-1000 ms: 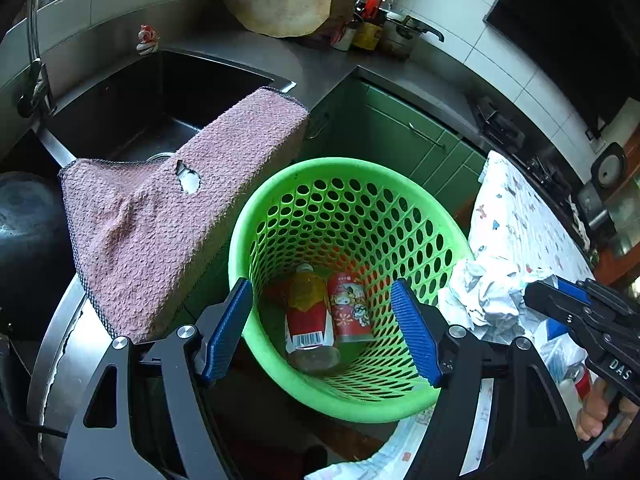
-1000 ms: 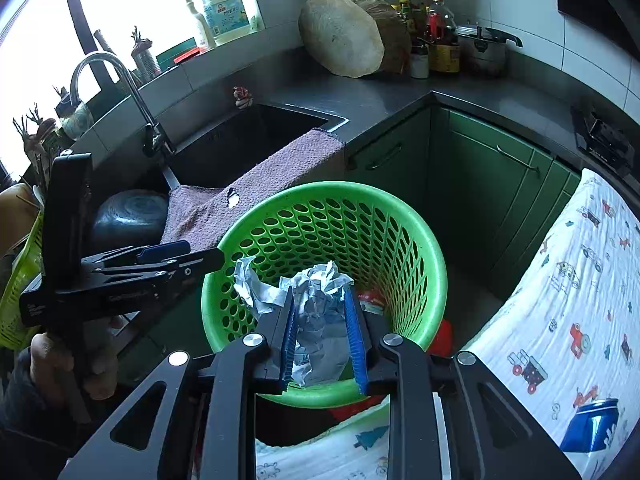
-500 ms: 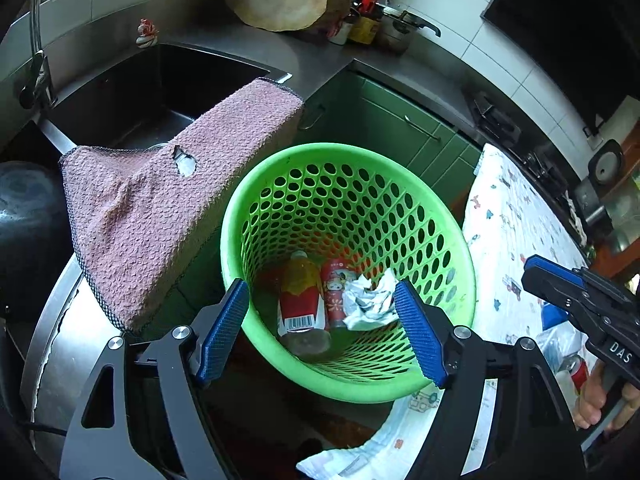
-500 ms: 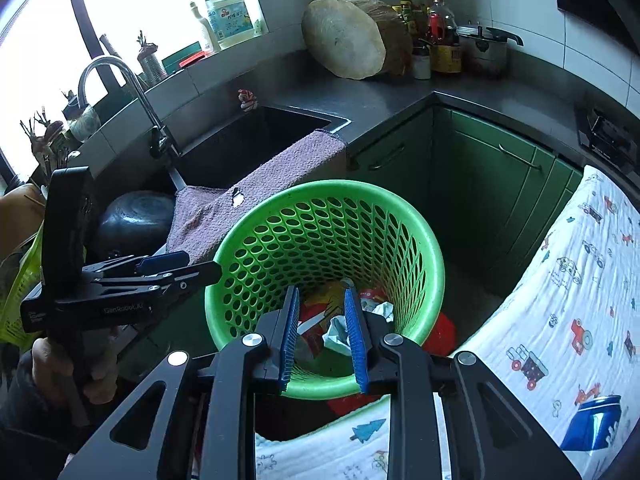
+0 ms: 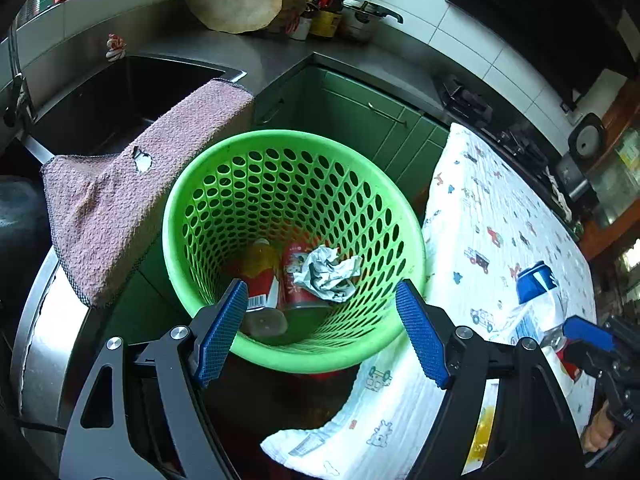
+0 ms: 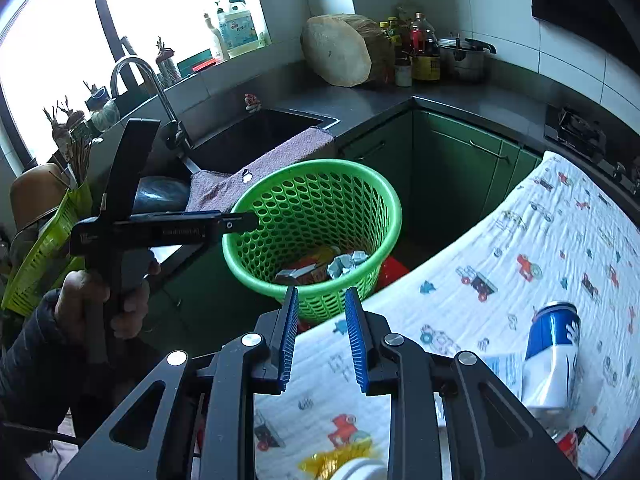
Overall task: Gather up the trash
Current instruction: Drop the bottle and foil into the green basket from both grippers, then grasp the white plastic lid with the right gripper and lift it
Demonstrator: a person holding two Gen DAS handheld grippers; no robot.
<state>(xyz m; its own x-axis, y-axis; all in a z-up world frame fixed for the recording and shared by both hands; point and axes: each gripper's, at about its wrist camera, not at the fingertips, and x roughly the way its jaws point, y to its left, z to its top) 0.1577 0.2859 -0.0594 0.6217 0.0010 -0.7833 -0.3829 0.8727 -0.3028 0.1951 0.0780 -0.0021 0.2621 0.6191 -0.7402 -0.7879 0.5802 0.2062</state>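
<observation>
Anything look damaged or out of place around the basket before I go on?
The pink towel draped over the sink edge has a small torn hole near its middle. Otherwise the green basket stands upright, with the crumpled paper lying on the red can inside.

You see a glossy green perforated plastic basket [image 5: 384,216] holding crumpled paper [image 5: 328,274]; at its nine o'clock, a rough pink terry cloth [image 5: 120,208] drapes over the brushed-metal sink [image 5: 232,74]; a soft printed cotton sheet [image 6: 540,248] lies at three o'clock.
</observation>
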